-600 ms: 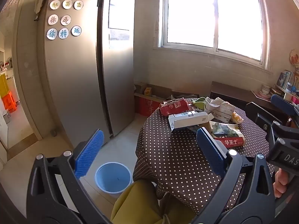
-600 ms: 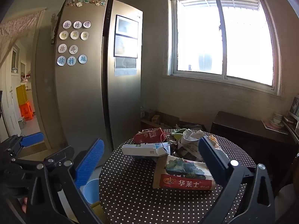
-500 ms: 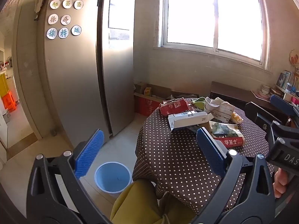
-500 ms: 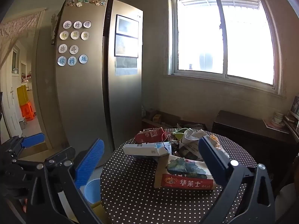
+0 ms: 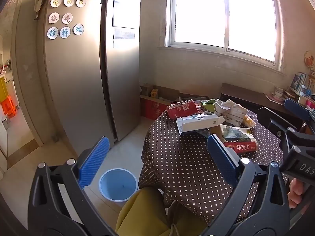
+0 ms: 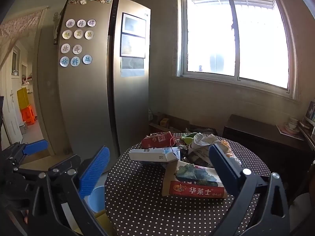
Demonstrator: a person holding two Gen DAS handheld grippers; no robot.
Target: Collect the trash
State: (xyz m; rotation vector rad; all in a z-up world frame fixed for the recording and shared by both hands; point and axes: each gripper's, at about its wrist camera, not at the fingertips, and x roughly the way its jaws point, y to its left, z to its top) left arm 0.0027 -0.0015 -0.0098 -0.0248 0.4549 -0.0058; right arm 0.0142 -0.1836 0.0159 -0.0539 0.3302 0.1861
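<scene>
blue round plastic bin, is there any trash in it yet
No, the blue round plastic bin on the floor beside the round table with the brown polka-dot cloth shows only its bare blue bottom.

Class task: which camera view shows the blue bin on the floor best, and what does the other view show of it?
The left wrist view: the blue bin shows its whole round rim and inside. In the right wrist view, only a sliver shows, cut off by the gripper finger and the table.

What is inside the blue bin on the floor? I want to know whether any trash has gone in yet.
The blue bin looks empty in the left wrist view: a bare blue bottom with one tiny dark speck. Its near inner wall is hidden by the rim. The right wrist view shows only a sliver behind the gripper.
</scene>
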